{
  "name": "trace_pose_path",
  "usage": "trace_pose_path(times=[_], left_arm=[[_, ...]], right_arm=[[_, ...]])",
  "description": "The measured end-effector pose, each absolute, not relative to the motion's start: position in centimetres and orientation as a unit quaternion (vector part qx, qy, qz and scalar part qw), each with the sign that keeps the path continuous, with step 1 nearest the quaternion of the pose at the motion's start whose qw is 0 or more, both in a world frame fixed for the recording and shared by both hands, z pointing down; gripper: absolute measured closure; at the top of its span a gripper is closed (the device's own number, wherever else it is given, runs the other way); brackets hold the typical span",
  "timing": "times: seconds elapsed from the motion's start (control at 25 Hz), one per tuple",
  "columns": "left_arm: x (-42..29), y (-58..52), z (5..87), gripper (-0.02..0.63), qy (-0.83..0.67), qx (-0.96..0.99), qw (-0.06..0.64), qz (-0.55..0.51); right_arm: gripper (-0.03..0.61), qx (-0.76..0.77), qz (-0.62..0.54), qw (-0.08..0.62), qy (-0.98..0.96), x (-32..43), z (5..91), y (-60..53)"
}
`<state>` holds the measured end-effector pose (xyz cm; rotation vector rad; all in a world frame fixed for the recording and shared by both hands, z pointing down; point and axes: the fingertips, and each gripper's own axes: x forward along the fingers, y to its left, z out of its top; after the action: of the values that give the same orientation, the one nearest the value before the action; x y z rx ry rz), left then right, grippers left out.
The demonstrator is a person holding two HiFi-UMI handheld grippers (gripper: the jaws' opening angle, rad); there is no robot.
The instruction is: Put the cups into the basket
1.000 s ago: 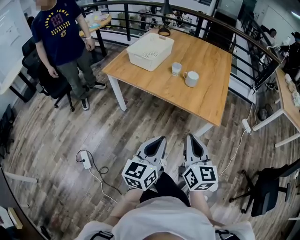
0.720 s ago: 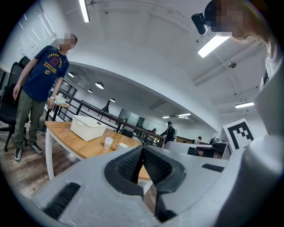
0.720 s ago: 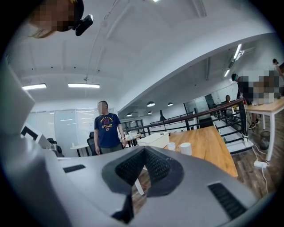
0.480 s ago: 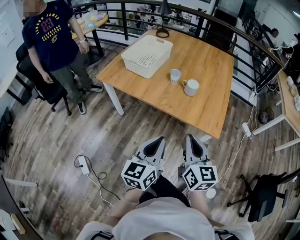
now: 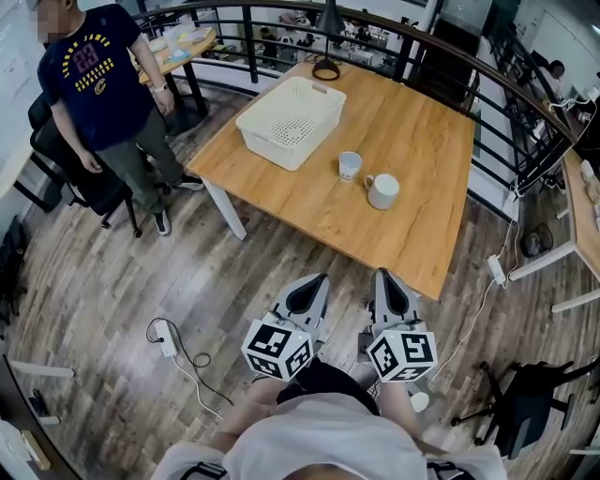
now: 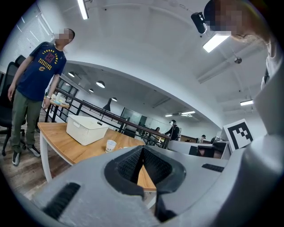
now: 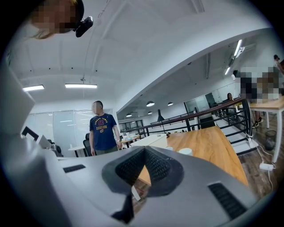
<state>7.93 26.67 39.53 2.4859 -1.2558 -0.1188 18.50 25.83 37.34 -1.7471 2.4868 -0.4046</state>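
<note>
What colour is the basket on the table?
The basket is off-white, with a perforated bottom; it shows best in the head view.

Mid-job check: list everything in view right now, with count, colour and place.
table: one, light wood, ahead of the grippers
basket: one, white, empty, table's far left
cups: two, white, mid-table, right of the basket, apart
bystander: one, navy shirt, left of the table
power strips: two, white, on the floor
office chairs: two, black, far left and lower right
railing: one, black, beyond the table
left gripper: grey, shut, empty
right gripper: grey, shut, empty
</note>
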Motion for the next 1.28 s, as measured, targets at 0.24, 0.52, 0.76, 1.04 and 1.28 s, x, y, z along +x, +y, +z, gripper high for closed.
trace_pose_path(times=[0.24,0.52,0.76,1.04,1.28], left_arm=[[8.4,23.2,40.2,0.606,-0.453,0.873,0.174,-0.042],[7.9,21.2,40.4,0.606,-0.469,0.864,0.178,-0.047],[8.1,20.7,40.5,0.606,-0.474,0.861,0.179,-0.045],[9.0,19.8,40.2,0.606,-0.464,0.866,0.181,-0.043],[9.1,18.1,40.3,0.606,-0.460,0.867,0.184,-0.045]], right_arm=[[0.568,-0.559,-0.126,0.033,0.819,19.0,37.9,22.2],[0.568,-0.552,-0.123,0.025,0.824,19.4,38.2,19.6],[0.568,-0.556,-0.117,0.021,0.823,20.1,38.2,18.7],[0.568,-0.538,-0.105,0.013,0.837,19.7,37.8,18.0],[0.568,-0.523,-0.112,0.008,0.845,18.9,38.2,16.4]])
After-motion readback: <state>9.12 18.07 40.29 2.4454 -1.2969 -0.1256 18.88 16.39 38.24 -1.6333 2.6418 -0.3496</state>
